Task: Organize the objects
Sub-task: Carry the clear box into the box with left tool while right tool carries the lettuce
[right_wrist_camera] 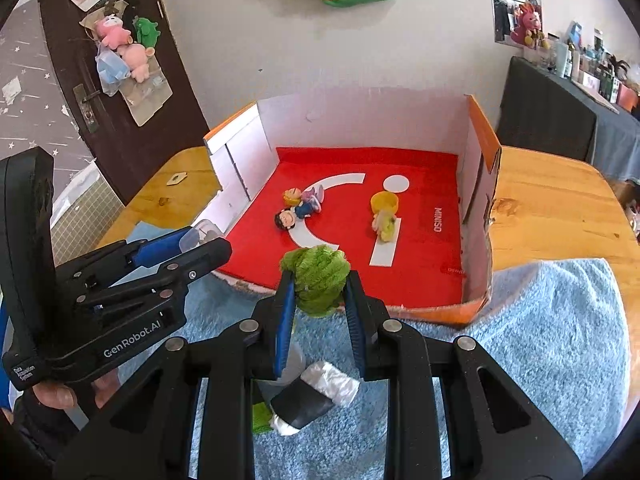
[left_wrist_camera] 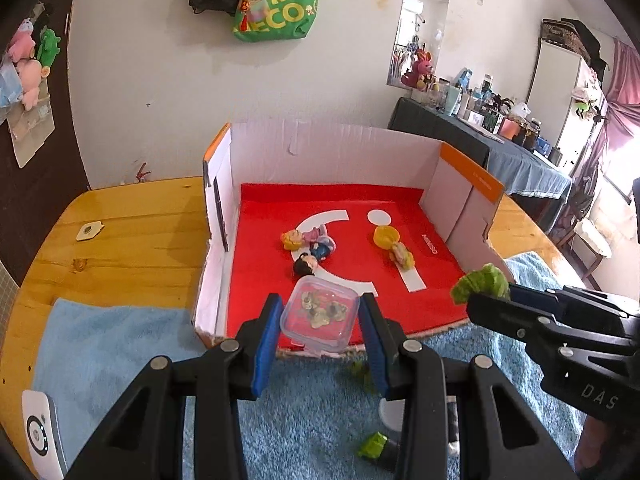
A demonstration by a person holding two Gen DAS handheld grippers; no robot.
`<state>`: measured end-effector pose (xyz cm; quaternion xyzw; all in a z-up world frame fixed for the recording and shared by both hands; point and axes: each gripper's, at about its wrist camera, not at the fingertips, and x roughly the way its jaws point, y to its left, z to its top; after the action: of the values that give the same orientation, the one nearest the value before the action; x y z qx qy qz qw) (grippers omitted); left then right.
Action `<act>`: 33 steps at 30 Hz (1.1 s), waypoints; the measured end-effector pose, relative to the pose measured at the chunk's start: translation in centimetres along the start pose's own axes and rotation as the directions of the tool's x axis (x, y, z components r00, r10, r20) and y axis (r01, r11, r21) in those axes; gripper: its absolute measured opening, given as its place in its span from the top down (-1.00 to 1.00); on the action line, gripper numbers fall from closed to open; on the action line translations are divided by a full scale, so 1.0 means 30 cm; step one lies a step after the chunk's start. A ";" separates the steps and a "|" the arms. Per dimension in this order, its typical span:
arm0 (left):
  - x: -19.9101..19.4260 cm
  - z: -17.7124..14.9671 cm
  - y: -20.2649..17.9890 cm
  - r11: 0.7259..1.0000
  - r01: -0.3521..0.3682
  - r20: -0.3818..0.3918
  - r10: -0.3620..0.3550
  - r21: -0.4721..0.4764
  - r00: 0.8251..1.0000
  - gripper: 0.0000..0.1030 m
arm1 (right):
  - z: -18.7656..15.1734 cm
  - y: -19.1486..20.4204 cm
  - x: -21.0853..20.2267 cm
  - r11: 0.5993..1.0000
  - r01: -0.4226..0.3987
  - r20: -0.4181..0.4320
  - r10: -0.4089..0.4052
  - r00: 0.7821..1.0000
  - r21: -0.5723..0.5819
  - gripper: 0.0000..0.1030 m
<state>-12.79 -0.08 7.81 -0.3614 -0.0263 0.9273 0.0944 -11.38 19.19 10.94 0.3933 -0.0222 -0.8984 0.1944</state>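
Note:
My left gripper (left_wrist_camera: 320,312) is shut on a small clear plastic box (left_wrist_camera: 320,316) with bits inside, held above the front edge of the open cardboard box (left_wrist_camera: 340,148). My right gripper (right_wrist_camera: 318,288) is shut on a fuzzy green toy (right_wrist_camera: 318,276) just in front of that same box (right_wrist_camera: 484,136). On its red floor lie two small dolls (left_wrist_camera: 308,246) and a yellow cup with a figure (left_wrist_camera: 394,246). In the right wrist view the dolls (right_wrist_camera: 298,206) and the yellow cup (right_wrist_camera: 385,203) lie beyond the green toy. The left gripper (right_wrist_camera: 188,248) shows at the left there.
A blue towel (left_wrist_camera: 120,344) covers the near part of the wooden table (left_wrist_camera: 132,224). On the towel under the grippers lie a black-and-white roll (right_wrist_camera: 316,394) and green scraps (left_wrist_camera: 372,444). A white device (left_wrist_camera: 40,432) sits at the near left. A hand (right_wrist_camera: 60,396) holds the left gripper.

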 end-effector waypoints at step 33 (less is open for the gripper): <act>0.246 0.032 0.029 1.000 0.015 -0.132 -0.017 -0.015 0.991 0.20 | 0.044 -0.122 0.222 0.998 0.046 -0.119 -0.042 0.992 0.035 0.55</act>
<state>-18.90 0.52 3.52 -0.4223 -0.0292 0.9004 0.1008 -17.63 19.97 6.51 0.4497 -0.0190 -0.8770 0.1681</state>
